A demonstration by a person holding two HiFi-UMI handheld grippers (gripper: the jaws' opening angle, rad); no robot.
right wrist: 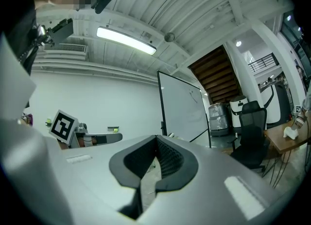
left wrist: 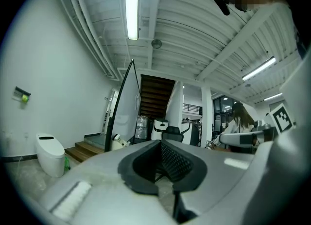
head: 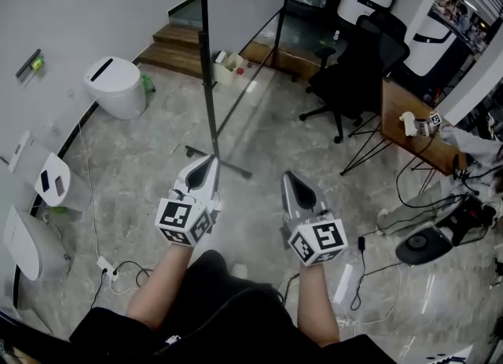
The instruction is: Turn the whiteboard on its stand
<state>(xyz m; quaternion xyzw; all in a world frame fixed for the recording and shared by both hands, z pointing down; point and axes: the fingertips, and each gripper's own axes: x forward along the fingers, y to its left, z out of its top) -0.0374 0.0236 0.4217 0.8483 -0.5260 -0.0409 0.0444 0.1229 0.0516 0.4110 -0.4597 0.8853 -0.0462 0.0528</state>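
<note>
The whiteboard [head: 245, 16] stands on its black-framed stand ahead of me; from above I see it nearly edge-on, with its near upright [head: 207, 64] running down to a foot on the floor [head: 228, 166]. It also shows in the left gripper view as a whiteboard [left wrist: 127, 107] and in the right gripper view as a whiteboard [right wrist: 182, 110]. My left gripper [head: 206, 163] is shut and holds nothing, its tip close by the near upright; whether it touches is unclear. My right gripper [head: 290, 176] is shut too, held a little to the right, apart from the stand.
White toilets [head: 116, 87] line the left wall. Wooden steps [head: 185, 48] lie behind the board. A black office chair [head: 357, 68] and a wooden desk [head: 416, 130] stand at the right. Cables [head: 118, 268] trail on the marble floor. A person [left wrist: 240, 122] sits at the desk.
</note>
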